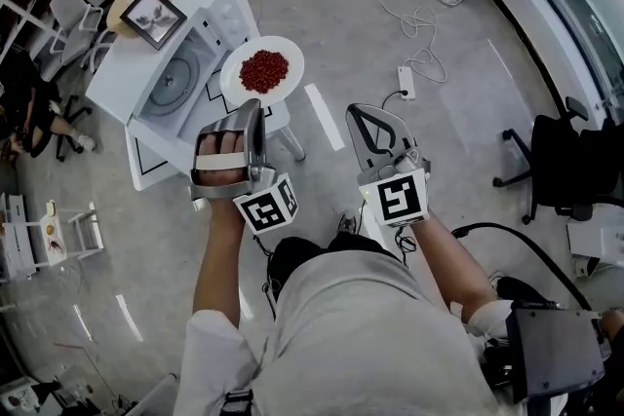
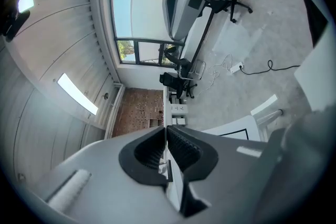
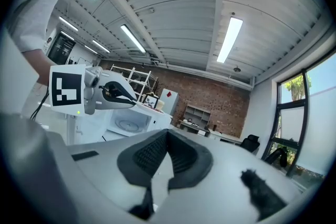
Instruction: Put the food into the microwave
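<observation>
A white plate [image 1: 237, 81] heaped with small red food [image 1: 264, 70] hangs over the near corner of a white table [image 1: 156, 166]. My left gripper [image 1: 253, 105] meets its near rim, jaws upright. In the left gripper view my left gripper [image 2: 166, 131] is shut with a thin white sliver, apparently the rim, pinched between the pads. A white microwave [image 1: 207, 42] stands open on the table with its turntable [image 1: 169, 85] bare; it also shows in the right gripper view as the microwave [image 3: 129, 124]. My right gripper [image 1: 359, 114] hangs to the plate's right, shut and empty, seen also as the right gripper [image 3: 167, 135].
A framed picture [image 1: 153, 17] and a round woven mat lie on the microwave's top. A power strip [image 1: 407, 83] with its white cable lies on the grey floor. Black office chairs [image 1: 564, 166] stand at the right and the back. A person [image 1: 29, 117] sits far left.
</observation>
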The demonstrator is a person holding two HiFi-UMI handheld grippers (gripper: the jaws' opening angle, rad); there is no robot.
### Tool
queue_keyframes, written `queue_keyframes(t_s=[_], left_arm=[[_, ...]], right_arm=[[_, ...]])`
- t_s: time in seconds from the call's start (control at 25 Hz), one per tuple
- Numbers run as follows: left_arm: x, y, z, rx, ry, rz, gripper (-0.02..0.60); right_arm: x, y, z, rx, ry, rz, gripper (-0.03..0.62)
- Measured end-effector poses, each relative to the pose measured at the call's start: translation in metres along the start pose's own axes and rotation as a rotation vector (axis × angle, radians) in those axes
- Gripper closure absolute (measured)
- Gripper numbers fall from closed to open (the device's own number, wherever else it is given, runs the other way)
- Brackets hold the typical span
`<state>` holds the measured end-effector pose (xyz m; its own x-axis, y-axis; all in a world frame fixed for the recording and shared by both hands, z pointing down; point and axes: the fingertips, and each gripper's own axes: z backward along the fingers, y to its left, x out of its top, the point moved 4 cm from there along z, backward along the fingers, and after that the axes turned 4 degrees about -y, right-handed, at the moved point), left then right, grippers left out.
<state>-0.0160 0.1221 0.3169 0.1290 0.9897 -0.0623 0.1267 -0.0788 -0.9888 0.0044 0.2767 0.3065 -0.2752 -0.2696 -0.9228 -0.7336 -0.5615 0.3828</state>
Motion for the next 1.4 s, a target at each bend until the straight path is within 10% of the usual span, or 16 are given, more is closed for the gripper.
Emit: queue_keyframes(t_s=[0.88,1.4], left_arm=[[0.018,0.013,-0.104,0.047,0.037,0.01,0.56],[-0.06,0.008,-0.117,0.031,0.334,0.073,0.557]], right_arm=[[-0.044,-0.072,-0.129,0.167,-0.029,0.048,0.583],[-0.055,-0.025,-0.245,0.427,-0.08,0.047,0.583]])
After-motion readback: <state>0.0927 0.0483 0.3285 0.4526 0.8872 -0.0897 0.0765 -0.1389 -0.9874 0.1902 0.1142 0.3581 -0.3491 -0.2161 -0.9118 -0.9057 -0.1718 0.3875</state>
